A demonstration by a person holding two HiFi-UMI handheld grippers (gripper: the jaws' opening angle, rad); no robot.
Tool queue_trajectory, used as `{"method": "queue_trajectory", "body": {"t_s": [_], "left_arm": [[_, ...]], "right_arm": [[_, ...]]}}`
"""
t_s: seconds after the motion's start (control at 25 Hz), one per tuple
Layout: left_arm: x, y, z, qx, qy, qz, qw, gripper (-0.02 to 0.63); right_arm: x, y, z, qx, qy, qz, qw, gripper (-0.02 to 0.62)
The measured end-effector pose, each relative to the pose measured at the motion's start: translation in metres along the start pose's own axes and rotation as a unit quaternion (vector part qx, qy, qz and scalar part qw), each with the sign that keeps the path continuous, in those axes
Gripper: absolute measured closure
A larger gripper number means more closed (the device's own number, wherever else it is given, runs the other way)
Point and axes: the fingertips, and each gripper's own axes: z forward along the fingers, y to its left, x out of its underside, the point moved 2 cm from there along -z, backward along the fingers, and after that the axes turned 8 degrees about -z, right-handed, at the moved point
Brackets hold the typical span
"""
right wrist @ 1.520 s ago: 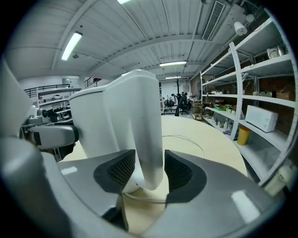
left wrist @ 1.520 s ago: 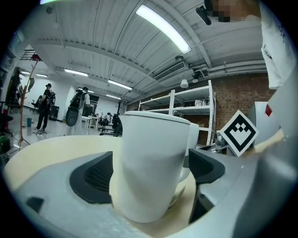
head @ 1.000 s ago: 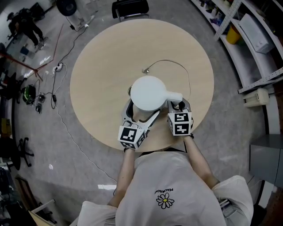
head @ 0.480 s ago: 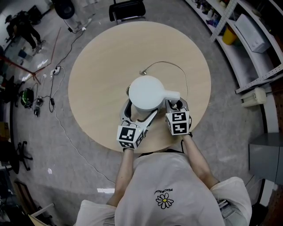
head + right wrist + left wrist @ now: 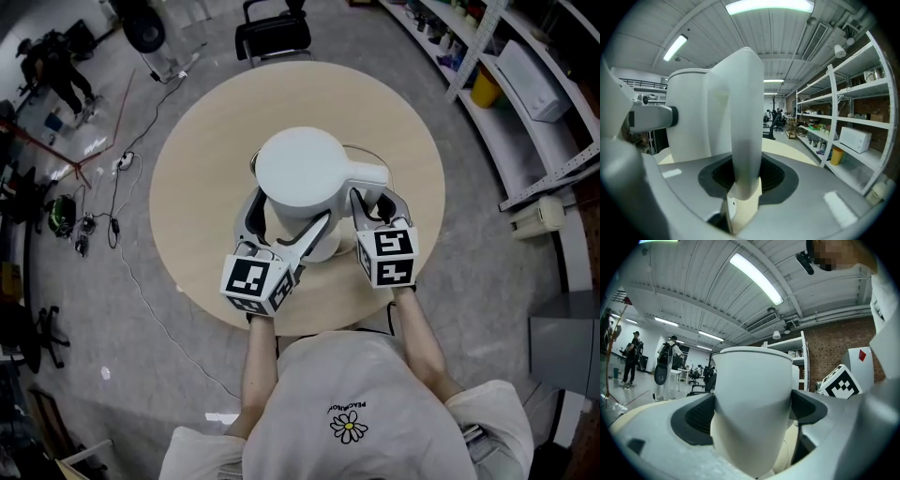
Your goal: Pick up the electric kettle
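left gripper (image 5: 751, 413): jaws spread wide and clamped on the electric kettle (image 5: 302, 169); a dark ribbed pad (image 5: 696, 417) bears on each side of the white body, low down where it tapers
left marker cube (image 5: 255, 283): nearest the person, tilted, below the kettle in the head view
right gripper (image 5: 375, 206): jaws partly closed, gripped on the handle (image 5: 746, 122); the handle runs upright across the dark pad (image 5: 773, 176) of one jaw, the other jaw closes in from the left of the right gripper view
right marker cube (image 5: 394, 256): just beside the left one, at the same near side
kettle position: held between both grippers over the near half of the round table (image 5: 197, 187), upright, lid on top, handle towards the person's right; the left gripper view shows cream tabletop below its rounded bottom, so it looks clear of the surface
cord (image 5: 370, 150): thin arc on the table just beyond the handle, the rest hidden by the kettle
table: light wood top, near edge at the person's body
chair (image 5: 274, 28): dark, at the table's far edge
shelving (image 5: 834, 117): metal racks along the person's right, with a yellow container (image 5: 833, 154) and a white box (image 5: 853, 138)
floor (image 5: 112, 272): grey, loose cables running on the left
background: people (image 5: 633, 357) standing far off in the left gripper view
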Motion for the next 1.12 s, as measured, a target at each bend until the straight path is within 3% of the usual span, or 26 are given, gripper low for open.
{"method": "queue_trajectory", "body": {"t_s": [0.2, 0.36, 1.12], "left_arm": [[-0.054, -0.004, 0.002, 0.009, -0.016, 0.003, 0.9998, 0.086], [-0.078, -0.006, 0.002, 0.004, -0.024, 0.024, 0.9994, 0.086], [-0.093, -0.008, -0.002, -0.010, -0.030, 0.058, 0.9978, 0.087]], "right_arm": [[-0.059, -0.009, -0.011, 0.009, -0.045, -0.008, 0.999, 0.480], [-0.081, -0.010, -0.013, 0.006, -0.063, -0.007, 0.998, 0.480], [-0.098, -0.008, -0.014, 0.004, -0.087, -0.013, 0.996, 0.482]]}}
